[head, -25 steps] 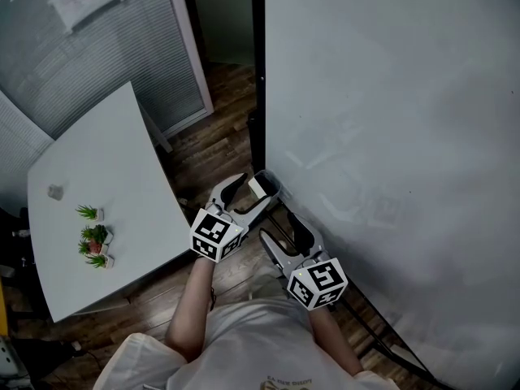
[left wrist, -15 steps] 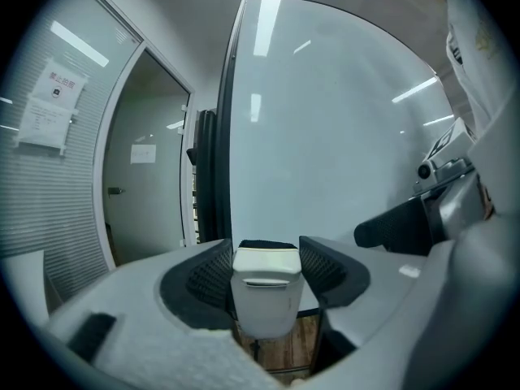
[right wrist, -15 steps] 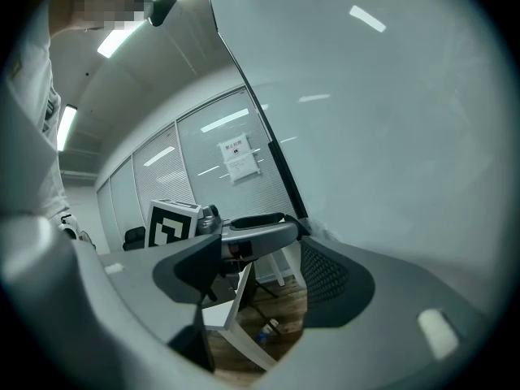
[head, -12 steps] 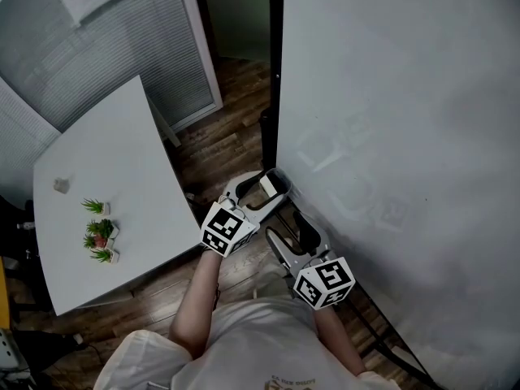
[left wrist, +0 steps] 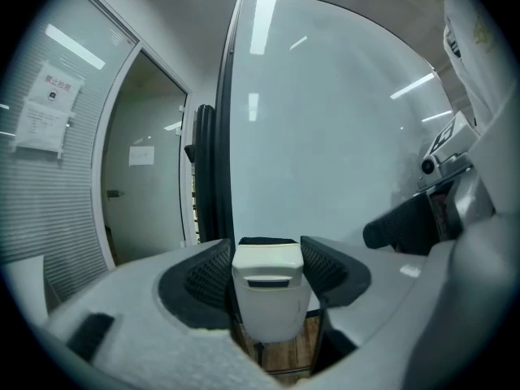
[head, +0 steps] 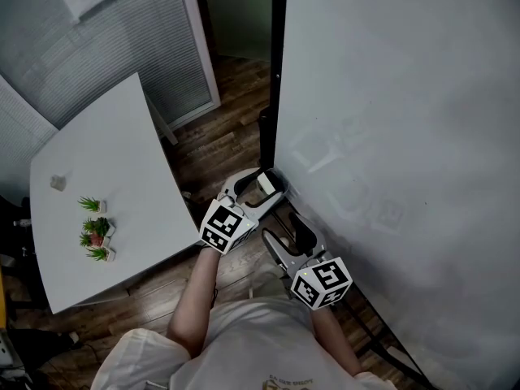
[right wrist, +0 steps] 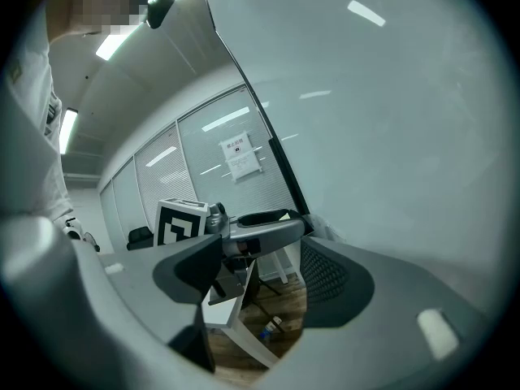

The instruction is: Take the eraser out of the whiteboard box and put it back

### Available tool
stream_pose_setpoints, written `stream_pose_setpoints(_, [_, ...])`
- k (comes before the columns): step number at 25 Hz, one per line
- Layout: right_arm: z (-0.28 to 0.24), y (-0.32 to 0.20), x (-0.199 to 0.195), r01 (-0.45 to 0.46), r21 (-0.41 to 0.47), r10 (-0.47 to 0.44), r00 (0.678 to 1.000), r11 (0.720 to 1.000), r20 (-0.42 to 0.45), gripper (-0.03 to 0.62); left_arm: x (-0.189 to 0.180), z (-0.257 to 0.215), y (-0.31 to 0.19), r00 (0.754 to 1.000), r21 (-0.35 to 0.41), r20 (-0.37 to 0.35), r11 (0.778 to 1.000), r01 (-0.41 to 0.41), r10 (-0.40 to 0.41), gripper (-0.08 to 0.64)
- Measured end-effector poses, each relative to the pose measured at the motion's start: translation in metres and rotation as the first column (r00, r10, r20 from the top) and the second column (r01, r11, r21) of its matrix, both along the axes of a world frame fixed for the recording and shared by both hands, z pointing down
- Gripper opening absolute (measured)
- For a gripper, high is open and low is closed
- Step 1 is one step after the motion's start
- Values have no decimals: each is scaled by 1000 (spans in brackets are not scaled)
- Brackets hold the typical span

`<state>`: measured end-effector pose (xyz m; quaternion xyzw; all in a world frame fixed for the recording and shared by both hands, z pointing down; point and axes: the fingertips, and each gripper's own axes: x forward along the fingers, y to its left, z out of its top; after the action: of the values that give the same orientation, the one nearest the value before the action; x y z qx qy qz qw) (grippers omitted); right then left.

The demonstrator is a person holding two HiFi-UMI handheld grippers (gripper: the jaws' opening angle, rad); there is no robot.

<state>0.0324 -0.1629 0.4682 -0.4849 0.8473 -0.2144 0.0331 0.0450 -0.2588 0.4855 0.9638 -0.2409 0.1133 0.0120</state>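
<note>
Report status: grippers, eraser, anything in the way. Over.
Left gripper shut on eraser, held near the whiteboard edge. Right gripper open, empty, alongside. Nothing seen in the way.

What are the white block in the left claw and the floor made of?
The eraser looks like smooth matte white plastic, moulded edges, with a dark felt-like strip behind. The floor looks like dark wood planks or laminate: seams and grain show.
</note>
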Motion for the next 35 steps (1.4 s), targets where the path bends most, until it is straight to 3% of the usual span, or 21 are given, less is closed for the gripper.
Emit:
stream_pose_setpoints(11, [0, -1, 7, -12, -6, 12, 1000, 1000, 0, 299, 7, -2, -2, 1000, 19, -21, 1000, 7, -6, 262])
stream_pose_setpoints(35, [-4, 2, 4, 6, 8, -6, 1000, 1000, -12, 293, -2, -2, -2, 997, -20, -30, 997, 72, -73, 258])
